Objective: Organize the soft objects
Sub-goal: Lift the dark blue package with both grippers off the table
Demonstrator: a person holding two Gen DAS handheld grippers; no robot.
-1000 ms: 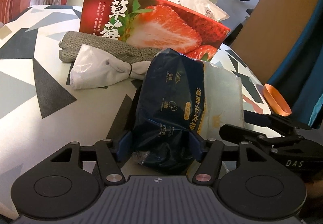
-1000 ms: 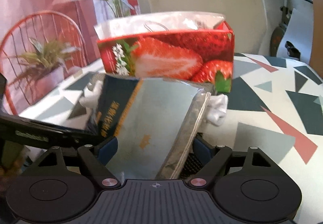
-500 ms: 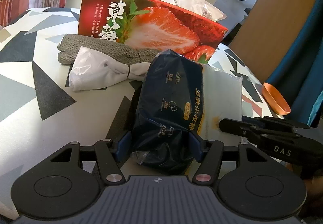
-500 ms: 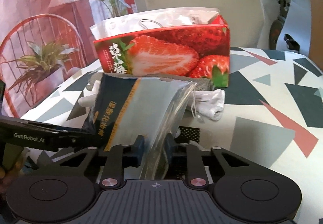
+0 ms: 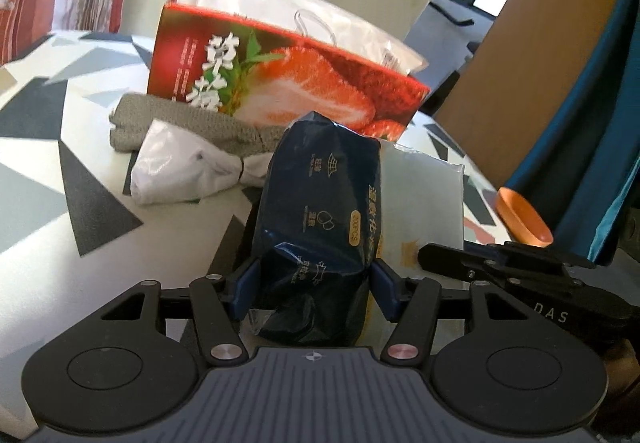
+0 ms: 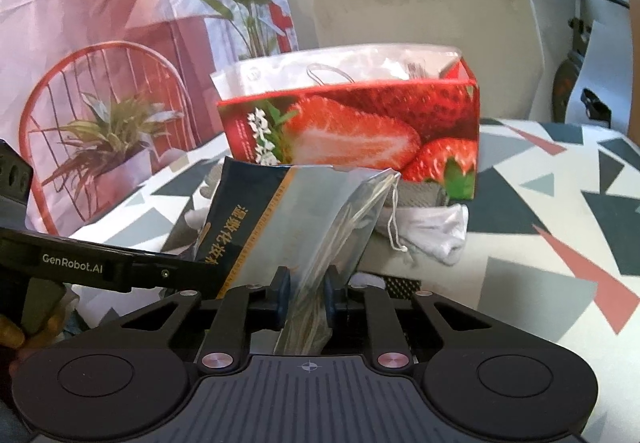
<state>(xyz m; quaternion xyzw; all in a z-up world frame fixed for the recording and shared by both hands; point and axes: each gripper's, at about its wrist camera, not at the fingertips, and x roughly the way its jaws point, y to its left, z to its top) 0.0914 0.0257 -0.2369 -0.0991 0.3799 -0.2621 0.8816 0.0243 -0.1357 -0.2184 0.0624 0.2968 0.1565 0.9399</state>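
Operator: While the patterned table (image 5: 36,203) is bearing everything, what is standing at its far side?

Technician: The strawberry box (image 5: 280,83) is standing there upright, with a white plastic bag (image 5: 280,7) sticking out of its top. A grey knitted cloth (image 5: 180,127) is lying just in front of the box, and a white tied cloth (image 5: 180,171) is lying against that.

Operator: What is the left gripper (image 5: 316,283) doing?

Technician: Its jaws are standing about half apart and pressing both sides of the dark blue pack (image 5: 320,211), near the pack's lower end. The pack is being held upright in front of the box, clear of the cloths.

Operator: And the right gripper (image 6: 306,295)?

Technician: Its jaws are standing nearly together, pinching the thin clear side (image 6: 340,227) of the same pack. A white string (image 6: 394,219) is hanging from the top corner of that side.
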